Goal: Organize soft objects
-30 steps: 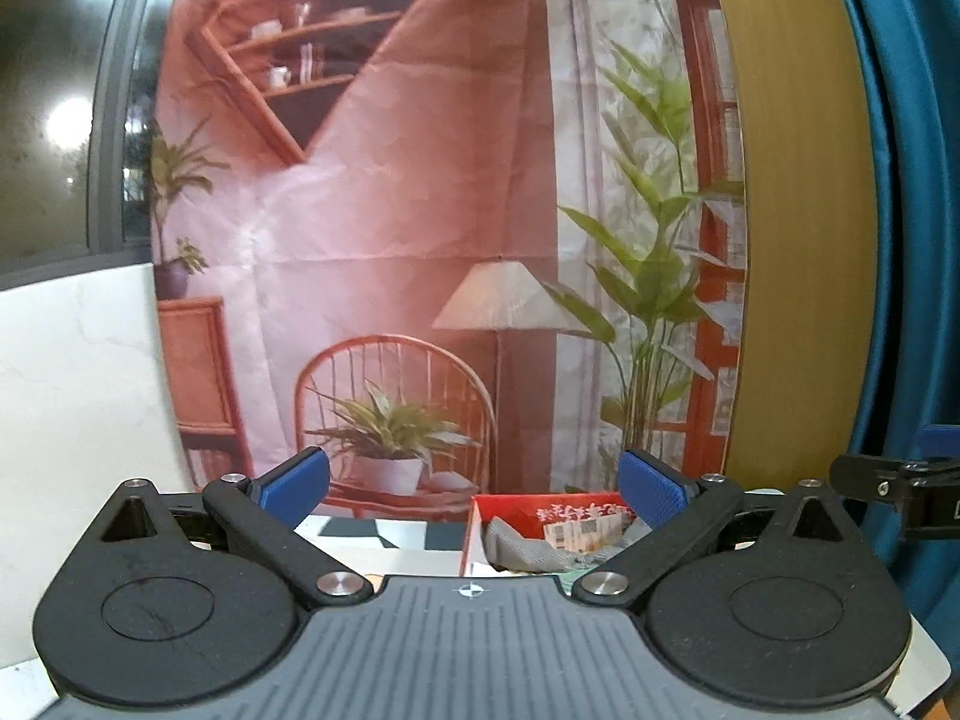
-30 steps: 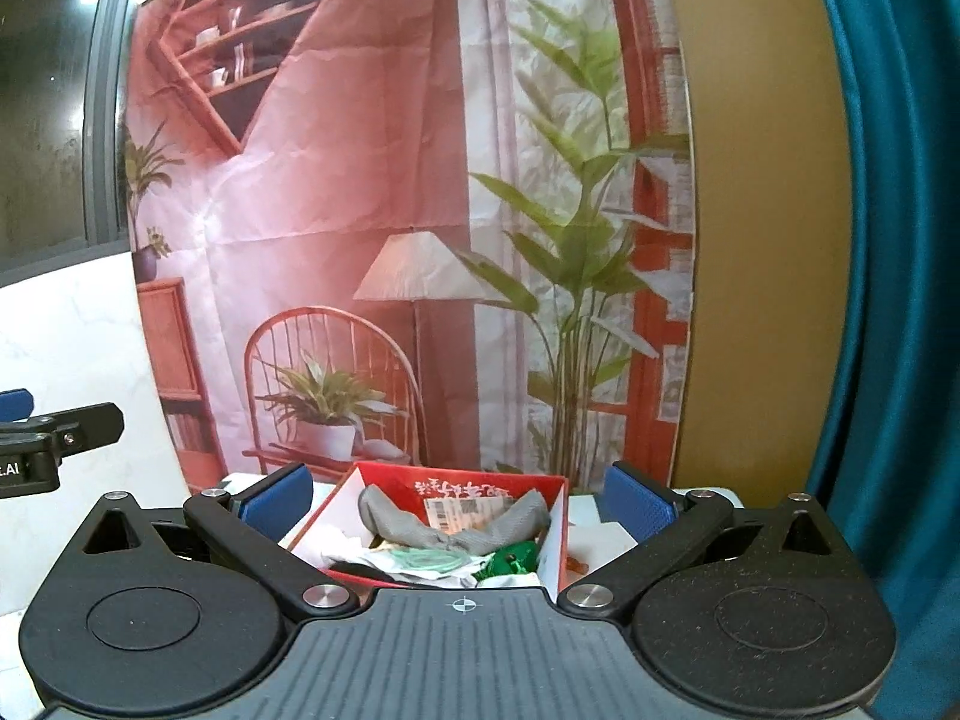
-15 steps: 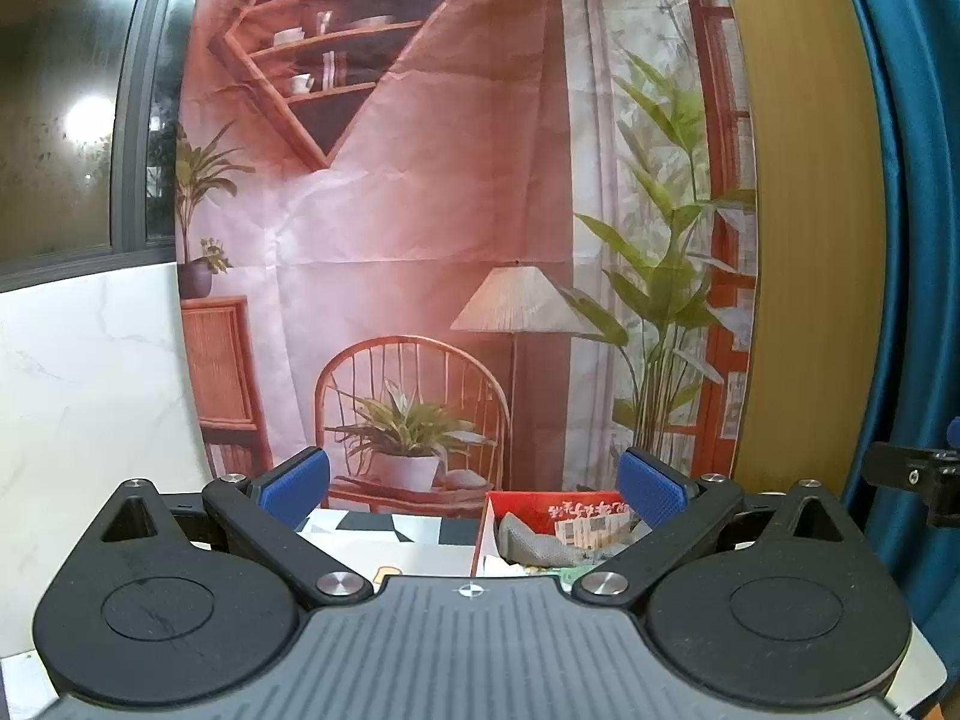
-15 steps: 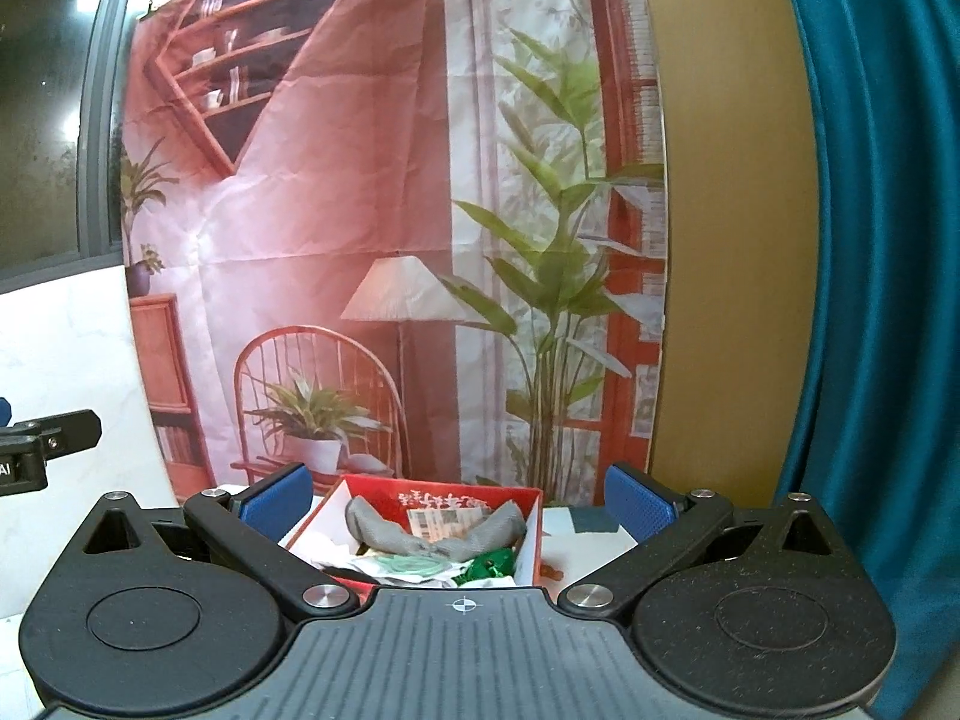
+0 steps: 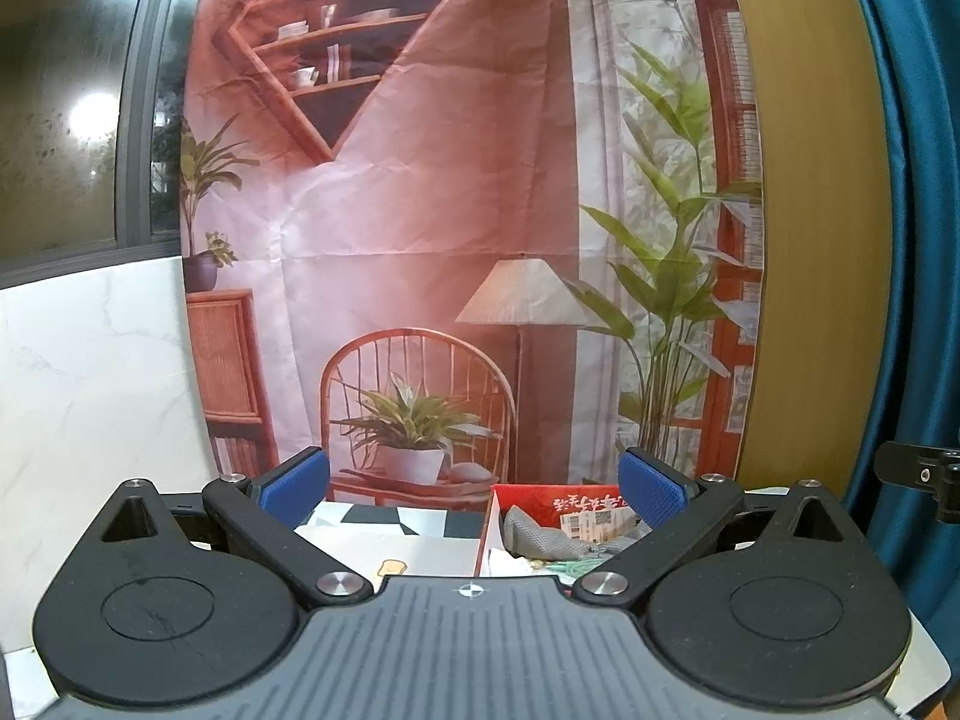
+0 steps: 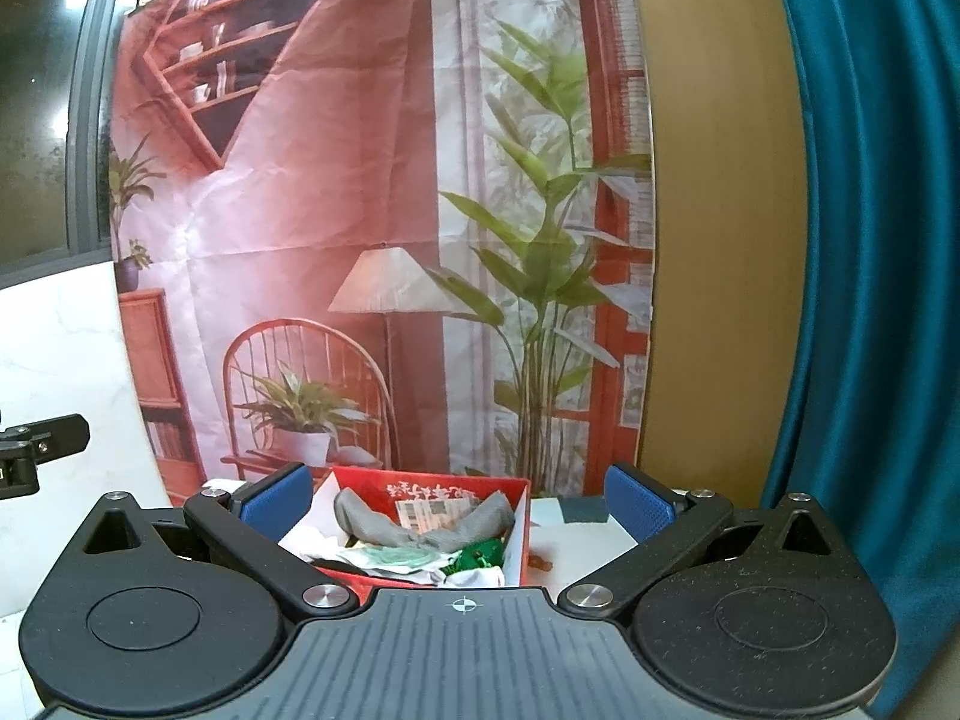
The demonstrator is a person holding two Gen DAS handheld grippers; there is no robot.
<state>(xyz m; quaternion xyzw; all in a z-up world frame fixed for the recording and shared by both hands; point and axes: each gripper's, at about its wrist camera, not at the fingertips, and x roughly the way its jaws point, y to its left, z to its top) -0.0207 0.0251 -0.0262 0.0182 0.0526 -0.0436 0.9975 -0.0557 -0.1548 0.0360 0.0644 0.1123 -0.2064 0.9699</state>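
A red box stands on the table ahead, holding a grey sock, white cloth, a pale green item and a dark green item. In the left wrist view the box sits ahead to the right with the grey sock inside. My right gripper is open and empty, held back from the box. My left gripper is open and empty, to the left of the box.
A printed room backdrop hangs behind the table. A teal curtain hangs at right, a marble wall panel at left. A patterned white mat lies left of the box. A dark green square lies right of it.
Both grippers have drawn back and tilted up a little; the box sits lower and smaller in both views. The jaws stay open.
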